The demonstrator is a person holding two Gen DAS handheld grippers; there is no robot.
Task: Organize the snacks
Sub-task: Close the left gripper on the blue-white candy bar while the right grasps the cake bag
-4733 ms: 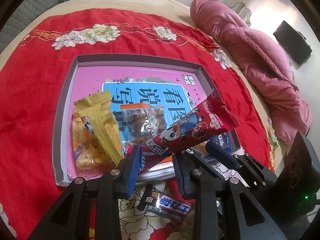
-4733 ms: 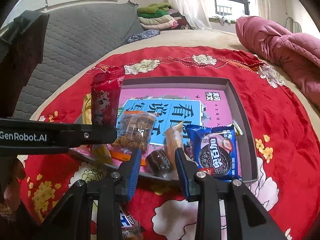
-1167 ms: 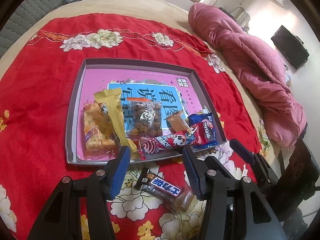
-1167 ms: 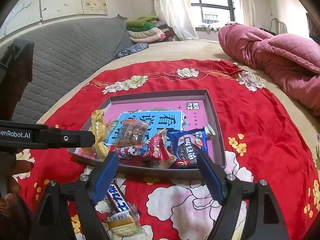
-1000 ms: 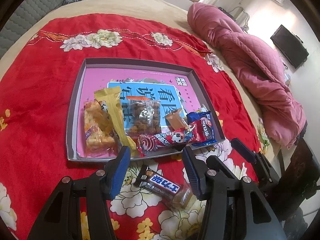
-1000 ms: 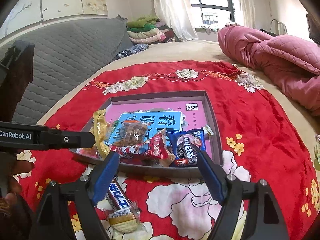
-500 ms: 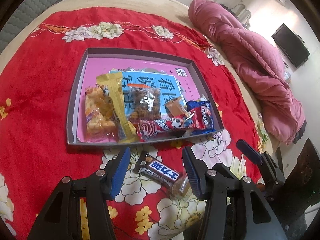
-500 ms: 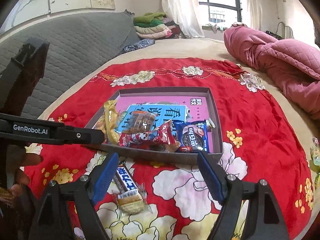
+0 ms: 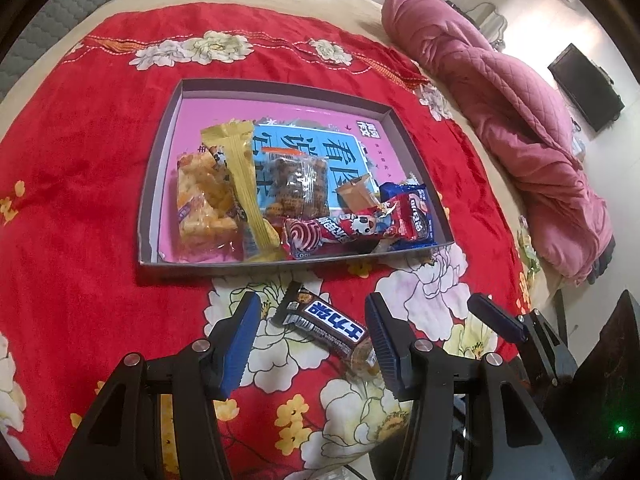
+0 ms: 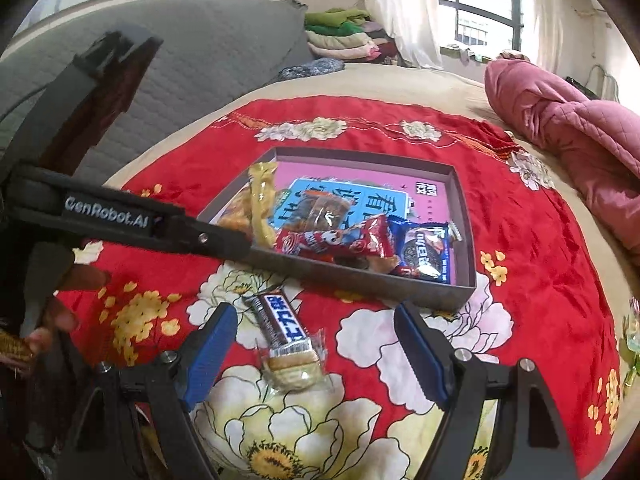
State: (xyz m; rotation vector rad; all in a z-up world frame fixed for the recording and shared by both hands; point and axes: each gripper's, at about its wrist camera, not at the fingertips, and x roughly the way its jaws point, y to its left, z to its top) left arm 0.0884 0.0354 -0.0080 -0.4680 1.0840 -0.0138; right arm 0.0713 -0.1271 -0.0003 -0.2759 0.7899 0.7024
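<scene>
A shallow grey box (image 9: 160,160) with a pink floor lies on the red flowered cloth and holds several snack packets: a yellow packet (image 9: 240,168), a clear biscuit bag (image 9: 298,184), a red panda-print stick (image 9: 336,230) and a blue cookie pack (image 9: 420,216). The box also shows in the right wrist view (image 10: 464,216). A dark chocolate bar (image 9: 324,320) and a small clear-wrapped pastry (image 10: 292,364) lie on the cloth before the box. My left gripper (image 9: 312,340) is open and empty around the bar. My right gripper (image 10: 316,352) is open and empty above the pastry and the bar (image 10: 280,316).
A rolled pink quilt (image 9: 500,92) lies on the bed at the right. A grey padded headboard (image 10: 180,60) and folded clothes (image 10: 340,36) stand at the back. The left gripper's arm (image 10: 120,220) crosses the right wrist view. A black screen (image 9: 586,86) hangs at far right.
The left gripper let go of the red panda stick, which now lies in the box. Both grippers opened and pulled back from the box toward the chocolate bar.
</scene>
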